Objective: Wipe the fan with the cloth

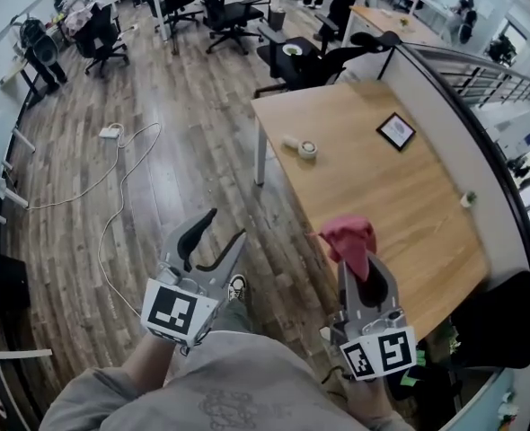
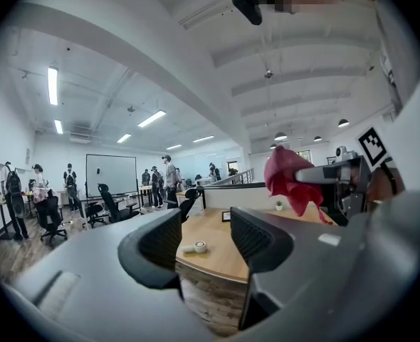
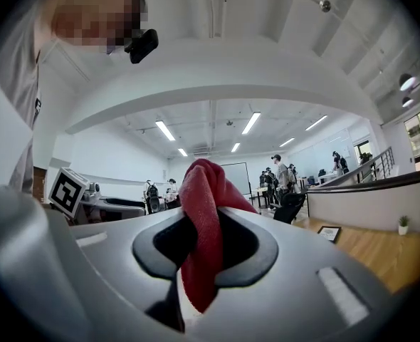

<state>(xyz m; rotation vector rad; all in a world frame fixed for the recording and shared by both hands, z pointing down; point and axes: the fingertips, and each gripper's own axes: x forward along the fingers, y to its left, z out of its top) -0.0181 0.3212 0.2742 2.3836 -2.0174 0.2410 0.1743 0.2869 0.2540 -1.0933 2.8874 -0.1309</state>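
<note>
Left gripper [image 1: 227,224]: you hold it low at the near left, over the wood floor [image 1: 157,196]. Its jaws stand wide apart with nothing between the pads.
Right gripper [image 3: 203,241]: you hold it at the near right, and its jaws are clamped on the cloth.
Cloth [image 1: 348,238]: it is red and bunched. A wad pokes out past the jaw tips and a tail hangs down between the jaws. It sits over the near left edge of the table [image 1: 400,214].
Fan [image 1: 299,145]: small and white, it lies flat on the table close to the left edge, toward the far end, well apart from both of your grippers.
Fan axis: its long axis runs left to right, with the handle to the left and the round head to the right.
Frame [image 1: 396,130]: it lies on the table, to the right of the fan.
Office chairs [image 1: 229,12]: they stand on the floor beyond the table's far end.
</note>
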